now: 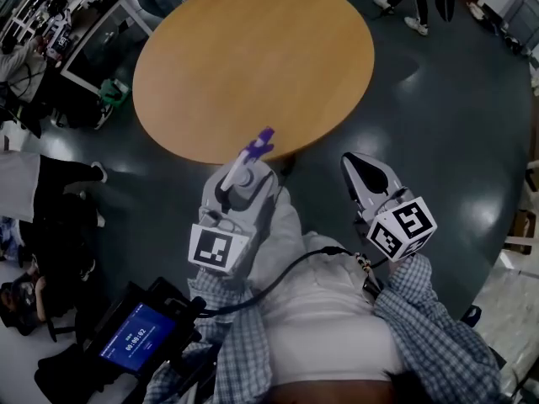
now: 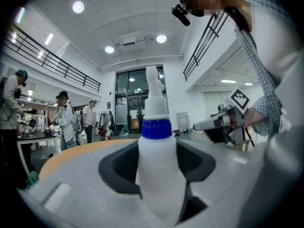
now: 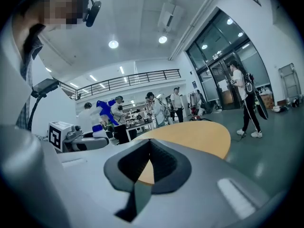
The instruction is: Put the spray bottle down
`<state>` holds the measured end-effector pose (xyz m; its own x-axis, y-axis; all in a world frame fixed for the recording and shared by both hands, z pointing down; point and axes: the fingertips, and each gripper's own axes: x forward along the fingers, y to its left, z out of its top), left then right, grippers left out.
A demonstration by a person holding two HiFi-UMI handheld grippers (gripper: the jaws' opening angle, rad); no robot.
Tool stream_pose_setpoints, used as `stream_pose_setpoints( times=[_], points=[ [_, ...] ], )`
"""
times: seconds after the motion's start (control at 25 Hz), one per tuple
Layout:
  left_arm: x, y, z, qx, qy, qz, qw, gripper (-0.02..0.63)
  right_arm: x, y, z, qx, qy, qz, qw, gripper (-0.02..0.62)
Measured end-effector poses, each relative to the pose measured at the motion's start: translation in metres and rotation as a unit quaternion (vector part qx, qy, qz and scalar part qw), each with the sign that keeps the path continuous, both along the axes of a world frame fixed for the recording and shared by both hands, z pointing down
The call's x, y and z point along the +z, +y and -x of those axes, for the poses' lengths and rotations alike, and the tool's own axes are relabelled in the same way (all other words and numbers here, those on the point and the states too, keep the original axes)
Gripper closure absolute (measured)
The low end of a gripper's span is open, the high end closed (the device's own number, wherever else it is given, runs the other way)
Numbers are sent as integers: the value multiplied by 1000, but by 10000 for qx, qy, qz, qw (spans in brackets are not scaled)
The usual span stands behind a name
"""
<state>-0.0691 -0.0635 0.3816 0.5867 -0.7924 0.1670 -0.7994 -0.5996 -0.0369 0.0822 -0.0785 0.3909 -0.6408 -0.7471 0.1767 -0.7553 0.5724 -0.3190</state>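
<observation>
Left claw (image 1: 249, 168) pointed near level, jaws clamped on the spray bottle (image 1: 255, 150); right claw (image 1: 360, 165) sat alongside, jaws together, empty.

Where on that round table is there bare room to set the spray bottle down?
The whole round table shows bare wood; its near edge lies just ahead of the spray bottle gripped by the left gripper. Dark floor borders it on the right. Crowding is off the table's left: workbenches and people.
</observation>
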Motion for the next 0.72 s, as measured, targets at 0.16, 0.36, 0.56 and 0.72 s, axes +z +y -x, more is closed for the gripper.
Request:
stream_pose_setpoints(
  times=[0.16, 0.36, 0.56, 0.72],
  points=[
    [-7, 0, -3, 91, 47, -107, 9999, 389, -5, -1, -4, 23, 93, -77, 9999, 592],
    [-15, -1, -14, 243, 119, -204, 9994, 390, -18, -6, -9, 93, 49, -180, 9998, 592],
    [-9, 9, -26, 481, 75, -167, 9987, 390, -14, 7, -14, 129, 106, -168, 9997, 592],
    [-7, 12, -35, 542, 75, -106, 9984, 390, -11, 16, -23, 208, 158, -77, 9996, 592]
  ],
)
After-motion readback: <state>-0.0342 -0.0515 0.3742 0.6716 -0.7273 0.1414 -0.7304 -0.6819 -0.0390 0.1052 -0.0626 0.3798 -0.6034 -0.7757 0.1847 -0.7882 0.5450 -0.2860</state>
